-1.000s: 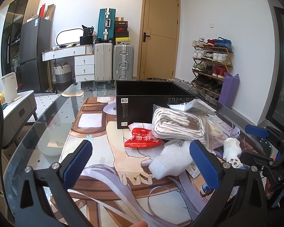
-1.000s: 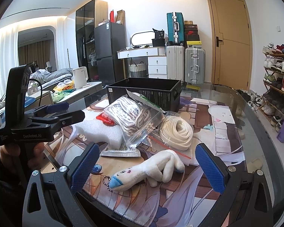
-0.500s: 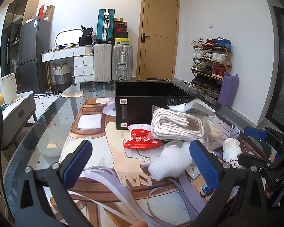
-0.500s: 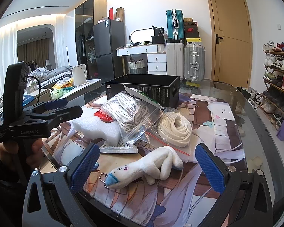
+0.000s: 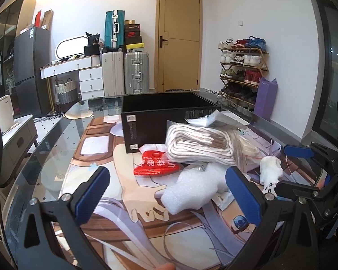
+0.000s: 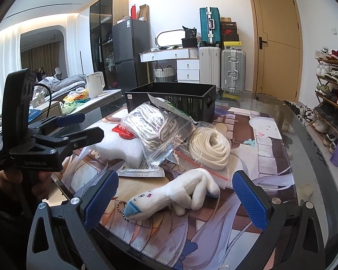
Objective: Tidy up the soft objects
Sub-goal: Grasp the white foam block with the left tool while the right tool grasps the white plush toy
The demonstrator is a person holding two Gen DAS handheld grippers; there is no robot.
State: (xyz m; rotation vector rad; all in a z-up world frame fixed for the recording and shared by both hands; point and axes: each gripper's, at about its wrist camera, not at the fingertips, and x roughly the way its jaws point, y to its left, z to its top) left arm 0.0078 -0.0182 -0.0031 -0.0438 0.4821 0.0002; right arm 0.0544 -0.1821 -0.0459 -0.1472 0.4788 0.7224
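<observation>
Both tools are wide open and hold nothing. The right gripper point(image 6: 173, 199) hovers low over the printed mat point(image 6: 270, 155), and the white plush toy point(image 6: 175, 196) lies directly between its blue pads point(image 6: 100, 199), a little ahead of them, with its blue nose toward the left pad and its legs toward the right pad. The toy looks very light and soft, so it will squash under the pads; I judge the best hold is across the thick middle of the body, not on the thin legs or on the small key chain point(image 6: 121, 209) at the nose, which can slip out.

Ahead of the left gripper point(image 5: 167, 194), near its right pad, lies the white foam block point(image 5: 192, 187). It is light and springy, with a rough surface, so it should not slip, but a hard squeeze may dent it. Farther ahead of this tool are the red packet point(image 5: 156, 163) and the bagged rope bundle point(image 5: 198, 145); the plastic bag is smooth and probably slippery. The black box point(image 5: 155, 118) stands open behind them, and I suppose it is the place for the soft things.
</observation>
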